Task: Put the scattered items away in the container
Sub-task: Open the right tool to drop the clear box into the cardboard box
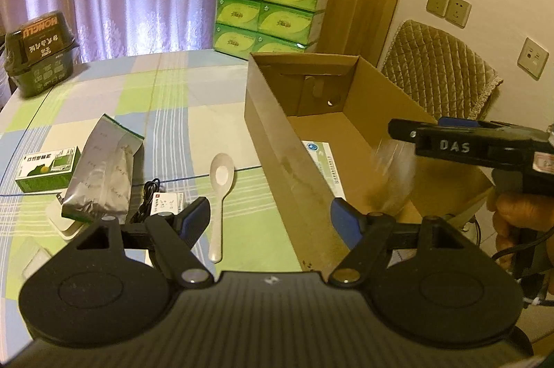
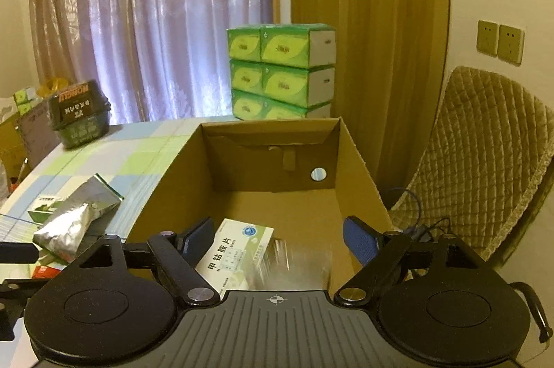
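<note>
Left tongs (image 1: 270, 215) and right tongs (image 2: 278, 238) both spread wide, nothing between their fingers.

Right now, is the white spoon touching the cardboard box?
Apart: left wrist view shows bare tablecloth between the white spoon and the cardboard box wall.

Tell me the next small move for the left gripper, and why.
Probably ease the open left gripper down onto the white spoon. The spoon lies on the tablecloth just ahead, between its fingers, outside the cardboard box. The right gripper is open over the box, where a blurred clear item appears just released.
</note>
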Action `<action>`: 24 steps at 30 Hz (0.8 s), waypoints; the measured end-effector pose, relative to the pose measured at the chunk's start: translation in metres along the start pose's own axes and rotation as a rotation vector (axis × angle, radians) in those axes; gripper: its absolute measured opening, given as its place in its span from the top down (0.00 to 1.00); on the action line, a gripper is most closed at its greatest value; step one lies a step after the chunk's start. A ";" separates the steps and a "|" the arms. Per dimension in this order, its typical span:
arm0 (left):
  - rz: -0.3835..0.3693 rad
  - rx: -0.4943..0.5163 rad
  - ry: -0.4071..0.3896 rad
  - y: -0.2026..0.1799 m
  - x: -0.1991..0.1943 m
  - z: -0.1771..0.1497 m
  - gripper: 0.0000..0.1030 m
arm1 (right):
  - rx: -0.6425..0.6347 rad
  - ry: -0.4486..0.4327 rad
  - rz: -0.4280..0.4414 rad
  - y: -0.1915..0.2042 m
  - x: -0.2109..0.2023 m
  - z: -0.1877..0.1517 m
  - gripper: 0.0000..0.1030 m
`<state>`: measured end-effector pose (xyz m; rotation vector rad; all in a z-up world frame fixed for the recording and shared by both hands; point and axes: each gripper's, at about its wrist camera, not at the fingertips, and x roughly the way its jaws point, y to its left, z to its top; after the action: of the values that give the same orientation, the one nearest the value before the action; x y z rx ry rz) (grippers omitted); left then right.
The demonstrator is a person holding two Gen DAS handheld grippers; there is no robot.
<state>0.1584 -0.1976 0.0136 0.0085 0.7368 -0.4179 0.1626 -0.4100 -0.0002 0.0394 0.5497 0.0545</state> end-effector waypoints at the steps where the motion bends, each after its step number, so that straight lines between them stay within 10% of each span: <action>1: 0.001 -0.005 0.002 0.001 0.000 -0.001 0.29 | 0.001 -0.002 -0.003 0.000 -0.001 0.000 0.16; 24: 0.120 -0.104 -0.021 0.072 -0.069 -0.041 0.25 | 0.002 -0.017 0.100 0.077 -0.079 -0.022 0.16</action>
<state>0.1127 -0.0997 0.0185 -0.0495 0.7324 -0.2645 0.0806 -0.3377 0.0266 0.0690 0.5305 0.1512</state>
